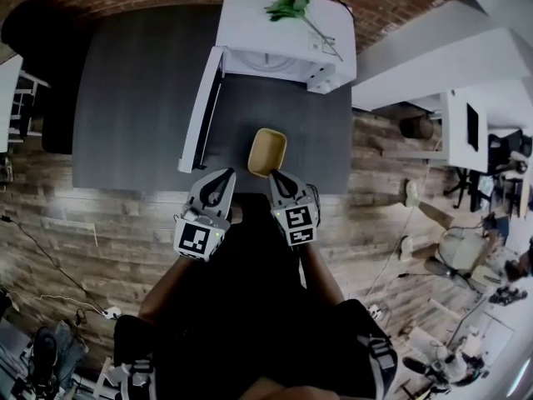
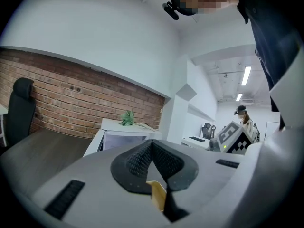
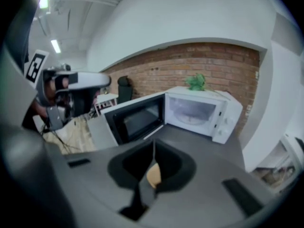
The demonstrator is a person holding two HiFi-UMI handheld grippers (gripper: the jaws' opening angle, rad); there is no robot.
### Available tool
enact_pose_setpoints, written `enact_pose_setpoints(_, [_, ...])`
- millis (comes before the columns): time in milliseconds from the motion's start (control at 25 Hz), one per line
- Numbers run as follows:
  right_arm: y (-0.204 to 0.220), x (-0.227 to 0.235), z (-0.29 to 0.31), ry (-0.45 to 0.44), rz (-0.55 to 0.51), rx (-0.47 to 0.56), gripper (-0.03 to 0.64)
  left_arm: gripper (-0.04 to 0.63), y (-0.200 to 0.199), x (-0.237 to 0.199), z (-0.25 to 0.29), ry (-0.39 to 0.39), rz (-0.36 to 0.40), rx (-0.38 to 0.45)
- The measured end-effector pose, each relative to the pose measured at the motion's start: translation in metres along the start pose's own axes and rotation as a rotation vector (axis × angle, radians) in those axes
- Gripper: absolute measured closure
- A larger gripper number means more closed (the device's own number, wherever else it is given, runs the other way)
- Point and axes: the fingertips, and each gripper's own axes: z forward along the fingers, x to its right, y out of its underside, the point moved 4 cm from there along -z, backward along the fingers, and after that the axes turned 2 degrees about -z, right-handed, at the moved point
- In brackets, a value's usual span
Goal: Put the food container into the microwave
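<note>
Jaws of our left gripper (image 1: 226, 173) meet at their tips, closed on themselves, and our right gripper (image 1: 275, 176) is pressed together the same way. Each gripper view shows only a sliver of yellow through the gap behind the tips. That yellow is the shallow, rounded-rectangle yellow food container (image 1: 267, 152), at the near edge of the dark grey surface (image 1: 133, 98), just ahead of the right gripper; we cannot tell whether the two touch. At the far edge stands the white box-shaped microwave (image 1: 250, 23), its door (image 1: 200, 111) swung wide open to the left. A green leafy sprig (image 1: 290, 5) lies on its top.
</note>
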Motion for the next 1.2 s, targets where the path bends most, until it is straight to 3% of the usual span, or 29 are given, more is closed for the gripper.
enact_pose_setpoints(360, [0.056,0.003,0.046,-0.154,-0.171,-0.239,0.579,0.56,-0.007,0.002,0.031,-0.028,-0.016,0.007])
enact_pose_setpoints(560, [0.095,-0.002,0.062,-0.228,-0.258,-0.397,0.51,0.56,-0.007,0.004,0.039,-0.048,-0.024,0.017])
enact_pose_setpoints(680, [0.112,-0.002,0.07,-0.252,-0.312,-0.468,0.507,0.56,-0.005,0.005,0.043,-0.05,-0.025,0.013])
enact_pose_setpoints(840, [0.127,0.001,0.076,-0.276,-0.388,-0.539,0.506,0.56,-0.005,0.008,0.049,-0.049,-0.032,0.011])
enact_pose_setpoints(1200, [0.15,0.0,0.093,-0.344,-0.44,-0.615,0.506,0.56,-0.001,0.008,0.054,-0.066,-0.038,-0.004])
